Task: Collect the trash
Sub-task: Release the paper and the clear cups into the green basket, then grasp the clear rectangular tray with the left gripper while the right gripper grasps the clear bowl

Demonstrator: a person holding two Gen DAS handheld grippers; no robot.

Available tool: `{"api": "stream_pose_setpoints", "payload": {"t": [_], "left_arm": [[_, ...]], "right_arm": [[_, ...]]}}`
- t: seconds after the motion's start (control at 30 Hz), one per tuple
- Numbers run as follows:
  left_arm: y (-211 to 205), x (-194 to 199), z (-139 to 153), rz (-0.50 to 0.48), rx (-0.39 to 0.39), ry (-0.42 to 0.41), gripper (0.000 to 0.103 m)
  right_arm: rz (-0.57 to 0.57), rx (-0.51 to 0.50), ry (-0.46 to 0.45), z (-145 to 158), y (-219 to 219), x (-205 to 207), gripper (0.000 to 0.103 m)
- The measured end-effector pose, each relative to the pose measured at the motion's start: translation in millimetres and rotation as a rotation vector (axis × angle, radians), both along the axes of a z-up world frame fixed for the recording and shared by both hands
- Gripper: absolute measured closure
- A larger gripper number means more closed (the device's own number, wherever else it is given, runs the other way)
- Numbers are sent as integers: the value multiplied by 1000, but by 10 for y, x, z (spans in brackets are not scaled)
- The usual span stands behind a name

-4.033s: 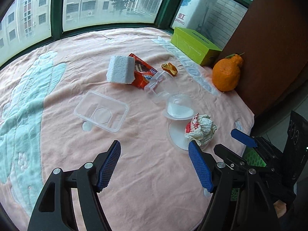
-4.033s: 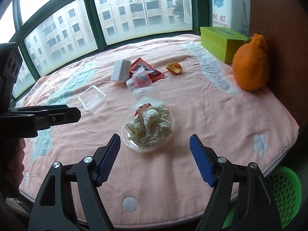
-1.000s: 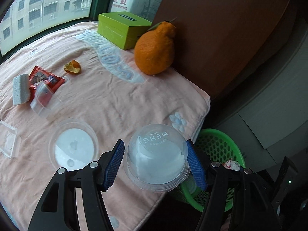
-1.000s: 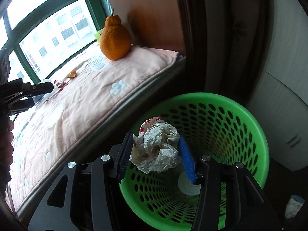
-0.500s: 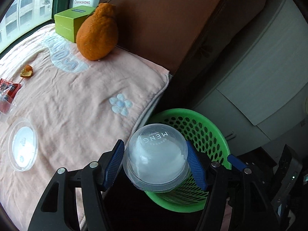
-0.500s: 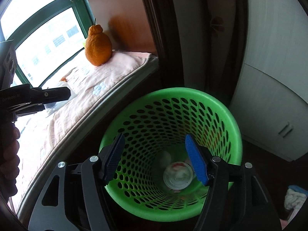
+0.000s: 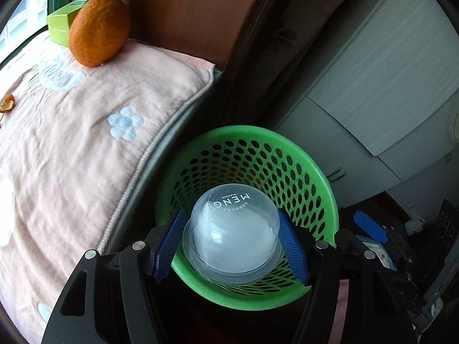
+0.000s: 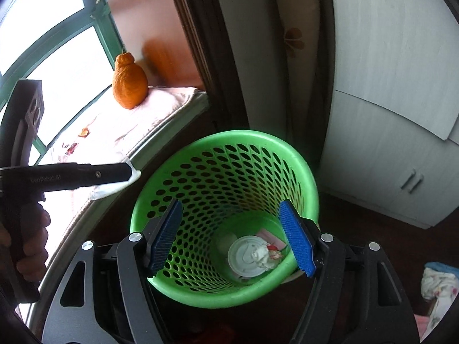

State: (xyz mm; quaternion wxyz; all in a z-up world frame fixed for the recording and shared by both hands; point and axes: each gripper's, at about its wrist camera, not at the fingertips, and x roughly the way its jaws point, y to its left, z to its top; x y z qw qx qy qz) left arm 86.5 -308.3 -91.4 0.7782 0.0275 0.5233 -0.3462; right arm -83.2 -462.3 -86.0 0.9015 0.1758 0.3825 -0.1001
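Observation:
My left gripper (image 7: 231, 245) is shut on a clear plastic dome cup (image 7: 232, 229) and holds it over the near rim of the green trash basket (image 7: 309, 166). My right gripper (image 8: 229, 238) is open and empty above the same basket (image 8: 304, 169). In the basket's bottom lie a white lid (image 8: 245, 256) and a crumpled paper wad (image 8: 265, 256). In the right wrist view the left gripper (image 8: 126, 176) comes in from the left, the cup's edge showing at its tip beside the basket's rim.
A pink blanket (image 7: 71, 132) covers the ledge left of the basket, with a big orange fruit (image 7: 99, 38), a green box (image 7: 67, 18), a peel scrap (image 7: 7, 104) and a white lid (image 7: 4, 209). A white cabinet (image 8: 401, 114) stands behind the basket.
The left gripper has carried the cup from the ledge to over the basket. The right gripper opened and dropped the paper wad, which now lies in the basket's bottom.

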Motion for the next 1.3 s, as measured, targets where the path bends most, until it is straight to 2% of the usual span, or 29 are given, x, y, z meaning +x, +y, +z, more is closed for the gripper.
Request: {"api": "stream_pose_setpoints", "payload": {"t": [0.07,0.27,0.53,0.73,0.83,0.9,1.07,1.3], "left_arm": [[-21,-34,-17,-17,-2,3,34],[22,-109,24,-31,-17,-12,33],[503,-106,241,50,-3,-79,33],[1023,7,394,161,-2,-108,33],[1323,68,453,231,8,-129,23],[1532,113,482,273,10,-137,23],[2069,232,506,388,14,-137,22],[2798,399,454,561,54,-133,15]], "right_arm": [[-3,2,1,1,-6,-8,33],[6,0,-6,33,34,-3,33],[69,-2,-22,103,248,145,30],[151,-4,-32,153,537,360,26],[201,-8,-38,193,727,502,26],[238,-8,-42,212,867,601,24],[338,-19,-38,230,1259,868,22],[466,-29,-41,255,1814,1194,20]]}}
